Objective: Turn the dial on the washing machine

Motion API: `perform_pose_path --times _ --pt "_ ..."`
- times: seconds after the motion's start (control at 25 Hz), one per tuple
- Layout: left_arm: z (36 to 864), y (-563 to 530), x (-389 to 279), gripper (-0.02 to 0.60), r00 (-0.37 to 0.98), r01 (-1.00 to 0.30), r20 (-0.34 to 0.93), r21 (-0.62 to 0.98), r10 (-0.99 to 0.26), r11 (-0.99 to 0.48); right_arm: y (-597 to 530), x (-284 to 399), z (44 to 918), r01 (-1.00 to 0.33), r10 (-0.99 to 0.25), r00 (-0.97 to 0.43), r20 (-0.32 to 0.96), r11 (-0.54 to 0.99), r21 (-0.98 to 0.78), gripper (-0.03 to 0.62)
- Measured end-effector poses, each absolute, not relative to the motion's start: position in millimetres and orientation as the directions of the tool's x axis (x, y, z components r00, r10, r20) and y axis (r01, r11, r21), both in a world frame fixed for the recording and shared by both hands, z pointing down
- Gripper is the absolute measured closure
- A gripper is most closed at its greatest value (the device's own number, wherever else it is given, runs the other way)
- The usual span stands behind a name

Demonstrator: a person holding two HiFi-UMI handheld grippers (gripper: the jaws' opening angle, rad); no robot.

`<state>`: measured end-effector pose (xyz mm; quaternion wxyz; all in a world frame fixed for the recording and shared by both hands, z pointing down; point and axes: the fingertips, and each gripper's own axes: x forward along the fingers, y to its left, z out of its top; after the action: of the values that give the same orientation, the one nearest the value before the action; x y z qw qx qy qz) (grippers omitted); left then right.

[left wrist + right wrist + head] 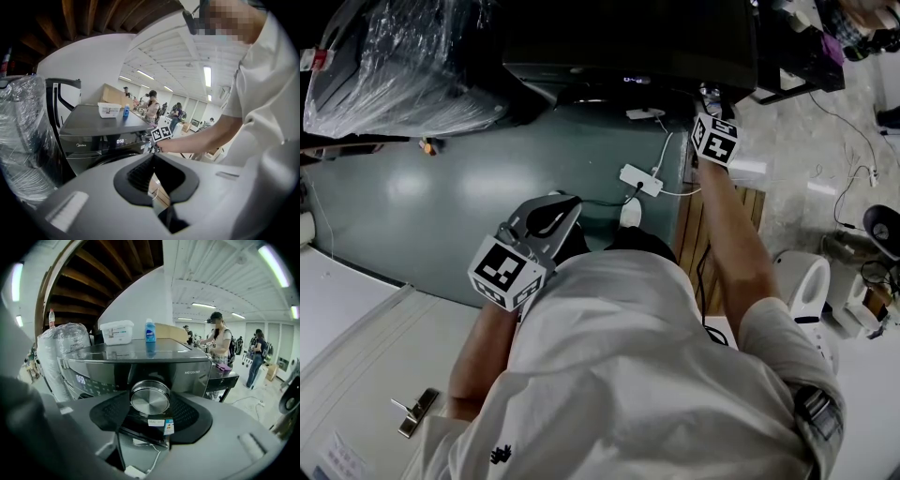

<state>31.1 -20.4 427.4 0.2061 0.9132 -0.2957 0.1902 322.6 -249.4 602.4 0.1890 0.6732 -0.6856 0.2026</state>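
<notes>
silver dial [150,398] of the dark washing machine [140,359], snug between the pads [110,411] of the right claw [150,400]

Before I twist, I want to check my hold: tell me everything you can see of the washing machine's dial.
The dial is a round knob with a brushed, silvery, metal-looking face and a shiny rim. It stands out from the dark glossy front panel of the washing machine, beside its lit display. It faces the right gripper squarely and sits between its jaws, whose dark pads hug its two sides. Small stickers sit just below it.
</notes>
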Motion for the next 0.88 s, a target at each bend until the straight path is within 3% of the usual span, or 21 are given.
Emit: perform_pose_path --times 0.36,0.88 --pt "426.4 -22.0 37.9 0.526 0.759 -0.607 0.469 0.26 -0.451 -0.751 -248.5 325.7 600.8 -0.99 -0.86 -0.072 0.506 0.0 -0.142 0.338" --pt "424.6 -18.1 36.4 0.526 0.759 -0.606 0.47 0.255 -0.451 -0.754 -238.9 311.7 596.3 -0.973 -0.849 -0.041 0.526 0.154 0.173 0.336"
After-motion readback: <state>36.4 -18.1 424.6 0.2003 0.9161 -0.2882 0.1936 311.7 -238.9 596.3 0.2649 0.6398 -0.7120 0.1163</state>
